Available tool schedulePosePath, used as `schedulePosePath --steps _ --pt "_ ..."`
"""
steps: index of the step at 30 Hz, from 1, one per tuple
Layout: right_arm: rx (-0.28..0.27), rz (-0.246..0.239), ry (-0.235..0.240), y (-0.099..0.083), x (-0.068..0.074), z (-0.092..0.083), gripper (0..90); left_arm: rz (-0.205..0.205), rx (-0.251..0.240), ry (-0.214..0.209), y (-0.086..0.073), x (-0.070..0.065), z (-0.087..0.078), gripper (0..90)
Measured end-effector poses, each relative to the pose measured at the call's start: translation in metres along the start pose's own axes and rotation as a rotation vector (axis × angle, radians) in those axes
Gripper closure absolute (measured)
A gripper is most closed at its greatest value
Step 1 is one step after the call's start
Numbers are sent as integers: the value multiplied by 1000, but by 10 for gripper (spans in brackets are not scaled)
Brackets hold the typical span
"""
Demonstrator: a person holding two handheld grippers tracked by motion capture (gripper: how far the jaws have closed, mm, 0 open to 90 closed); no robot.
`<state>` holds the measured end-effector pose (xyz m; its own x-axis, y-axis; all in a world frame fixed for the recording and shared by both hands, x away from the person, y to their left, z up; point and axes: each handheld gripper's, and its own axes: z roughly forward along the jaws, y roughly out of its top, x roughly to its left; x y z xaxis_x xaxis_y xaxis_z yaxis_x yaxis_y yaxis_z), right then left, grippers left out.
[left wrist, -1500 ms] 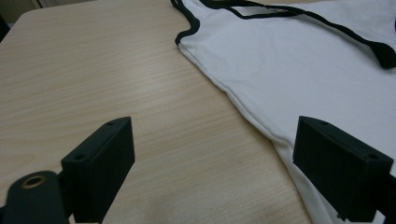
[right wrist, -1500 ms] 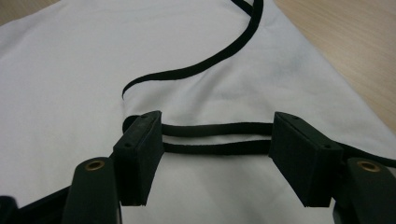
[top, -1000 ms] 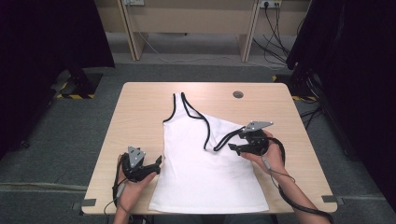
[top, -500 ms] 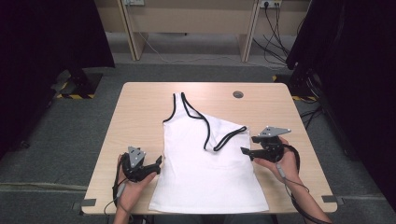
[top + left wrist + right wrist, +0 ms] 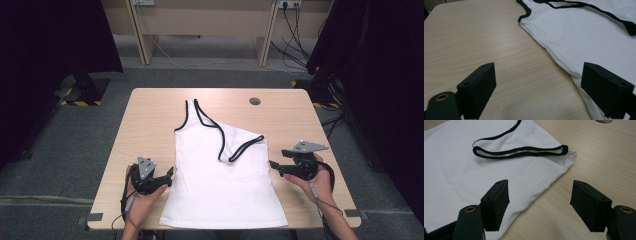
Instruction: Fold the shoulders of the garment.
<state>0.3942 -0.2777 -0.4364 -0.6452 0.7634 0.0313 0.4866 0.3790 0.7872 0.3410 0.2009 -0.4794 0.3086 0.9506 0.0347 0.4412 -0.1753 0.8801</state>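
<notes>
A white tank top [image 5: 220, 175] with black trim lies flat on the wooden table [image 5: 150, 115]. Its right shoulder strap [image 5: 242, 146] is folded down across the chest. At the shirt's lower left edge my left gripper [image 5: 169, 173] is open, one jaw over bare wood and the other over the cloth [image 5: 599, 37]. My right gripper [image 5: 274, 166] is open just off the shirt's right side. In the right gripper view, the gripper [image 5: 540, 202] straddles the shirt's edge [image 5: 461, 177], with the folded strap [image 5: 519, 151] lying ahead. Neither gripper holds anything.
A small round grommet [image 5: 255, 101] sits in the tabletop at the back right. Desk legs and cables [image 5: 295, 30] stand on the floor beyond the table. Bare wood lies to either side of the shirt.
My right gripper has drawn away from the folded strap, moving right and toward the near edge. The left gripper and the shirt have stayed put.
</notes>
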Motion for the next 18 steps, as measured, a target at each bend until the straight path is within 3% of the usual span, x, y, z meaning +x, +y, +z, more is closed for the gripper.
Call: schedulePosePath --steps 13,18 --pt "-24 48 -39 -27 -8 -21 309 10 6 6 0 -1 1 133" --pt "-34 64 -59 -36 -10 -30 308 1 -8 -11 1 0 2 139"
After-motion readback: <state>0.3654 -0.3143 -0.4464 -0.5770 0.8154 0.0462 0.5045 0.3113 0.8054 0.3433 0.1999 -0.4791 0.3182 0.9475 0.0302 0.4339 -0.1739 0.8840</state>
